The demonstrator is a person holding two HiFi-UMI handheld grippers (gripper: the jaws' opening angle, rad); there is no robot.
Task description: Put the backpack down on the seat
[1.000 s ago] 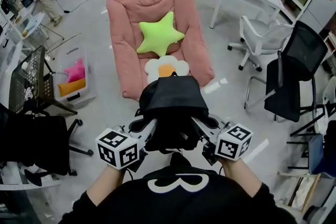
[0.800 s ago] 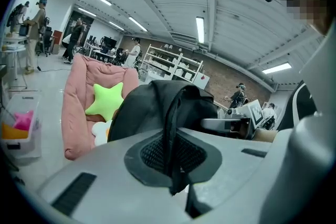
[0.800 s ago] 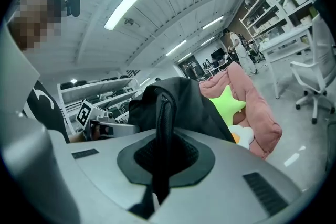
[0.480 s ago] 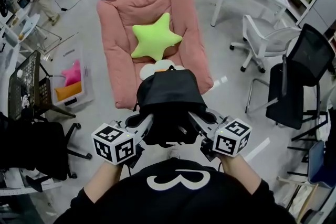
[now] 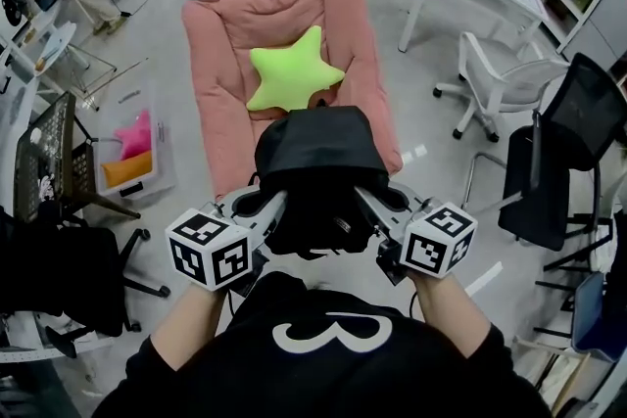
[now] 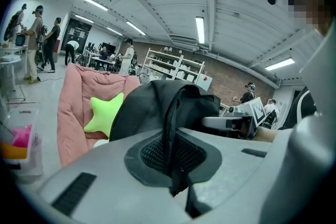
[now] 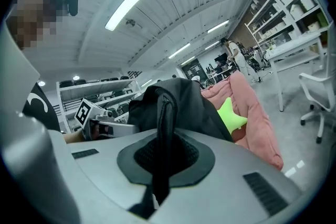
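**Backpack carried by both straps at the near end of the seat**

I hold the one black backpack (image 5: pixel 318 162) at two points. The left gripper (image 6: pixel 181 189) is clamped tight on the left-side strap (image 6: pixel 169 123), and the right gripper (image 7: pixel 157 186) is clamped tight on the right-side strap (image 7: pixel 161 123). I judge this shares the weight and keeps the load level. The backpack hangs over the near end of the one pink seat (image 5: pixel 220 54) and is not yet set down. One green star cushion (image 5: pixel 291 73) lies at the seat's middle, beyond the backpack, so I judge the near end to be the free landing place.
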